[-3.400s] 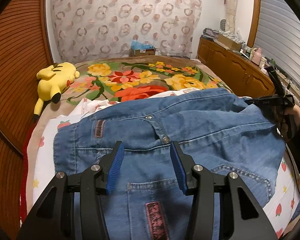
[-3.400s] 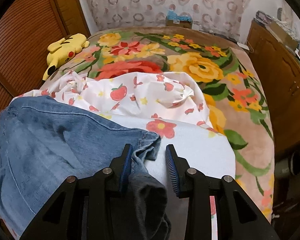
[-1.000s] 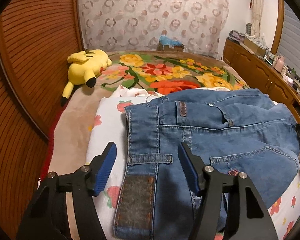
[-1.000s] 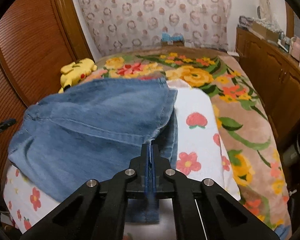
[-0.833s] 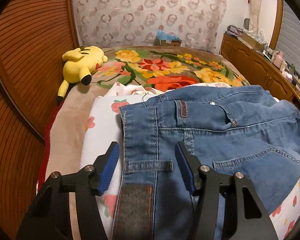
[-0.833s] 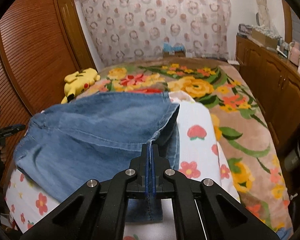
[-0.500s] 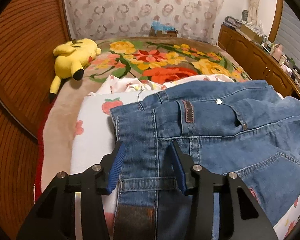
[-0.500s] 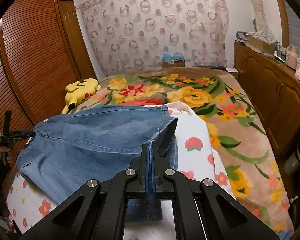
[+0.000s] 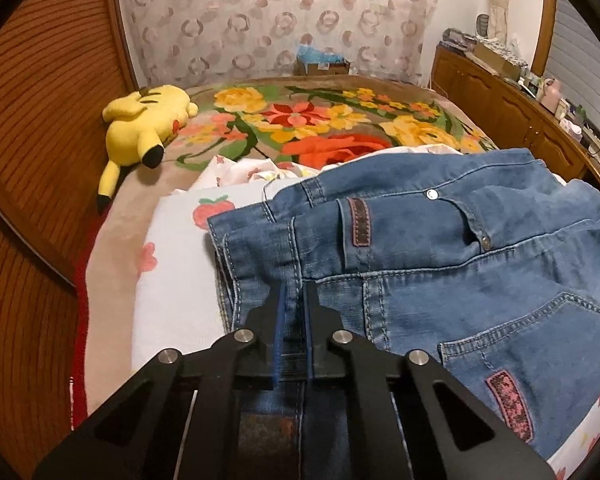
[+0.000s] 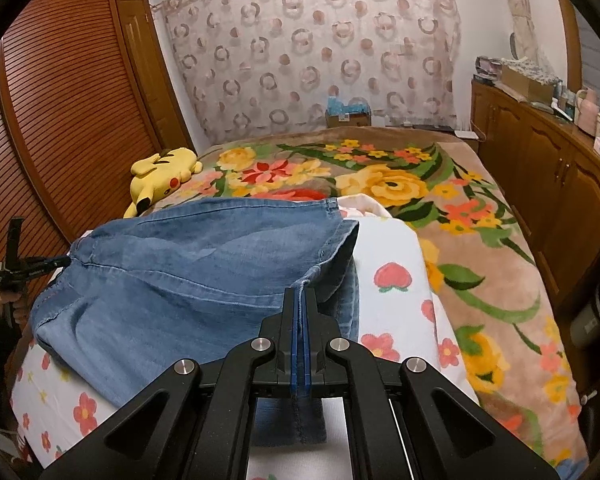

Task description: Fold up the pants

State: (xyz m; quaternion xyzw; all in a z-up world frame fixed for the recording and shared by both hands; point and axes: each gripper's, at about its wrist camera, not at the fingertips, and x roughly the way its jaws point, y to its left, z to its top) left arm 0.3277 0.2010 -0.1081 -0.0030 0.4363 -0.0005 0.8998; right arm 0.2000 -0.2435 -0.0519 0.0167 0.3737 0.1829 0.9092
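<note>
Pants [image 9: 440,264] lie on a fruit-print sheet [image 9: 172,288] over the floral bed [image 10: 480,216], both ends pinched: left gripper [image 9: 294,300] at the waistband, right gripper [image 10: 300,300] at a hem. Beyond: plush [image 9: 144,120], curtain [image 10: 308,52], wooden cabinets [image 10: 560,184].

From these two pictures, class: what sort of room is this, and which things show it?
Most likely a bedroom: a bed with a floral blanket, a yellow plush toy on it, and a louvred wooden wardrobe door beside it.
</note>
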